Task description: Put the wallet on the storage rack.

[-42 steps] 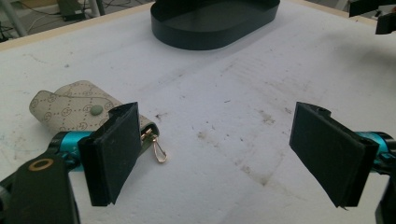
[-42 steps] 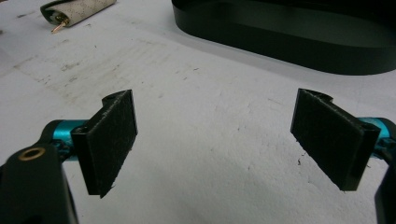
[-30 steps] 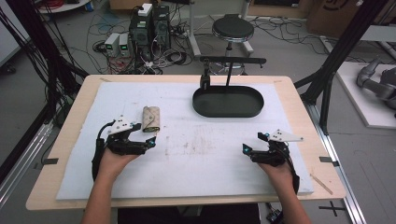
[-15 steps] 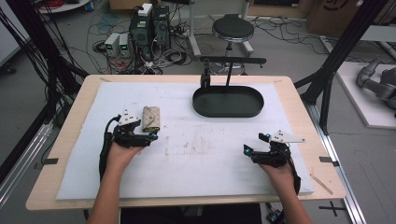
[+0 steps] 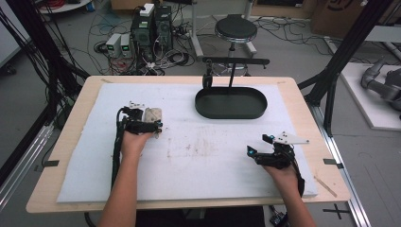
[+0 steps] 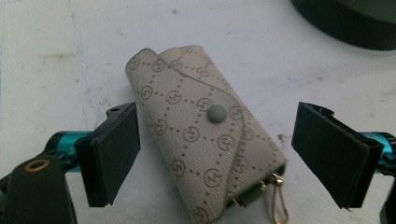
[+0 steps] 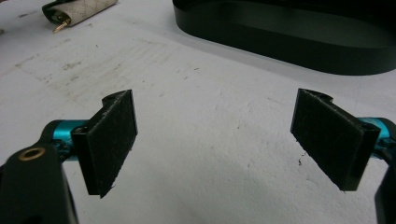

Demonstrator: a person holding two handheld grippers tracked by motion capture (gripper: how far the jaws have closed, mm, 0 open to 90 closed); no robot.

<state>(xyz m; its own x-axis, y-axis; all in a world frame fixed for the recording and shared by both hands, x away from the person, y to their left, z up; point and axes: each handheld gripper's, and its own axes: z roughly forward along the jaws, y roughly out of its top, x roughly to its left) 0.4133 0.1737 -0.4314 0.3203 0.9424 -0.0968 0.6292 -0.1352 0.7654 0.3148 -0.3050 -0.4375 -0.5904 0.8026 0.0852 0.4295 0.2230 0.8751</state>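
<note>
The single beige key pouch lies on the table directly between the wide-open jaws of the left claw, ungripped, its long axis running away from the claw toward the one black oval tray. The right claw, also spread wide and holding nothing, sits well apart, so the left is nearer.

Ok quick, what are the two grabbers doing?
Left gripper: open, jaws either side of the key pouch, not gripping.
Right gripper: open, holding nothing.
</note>
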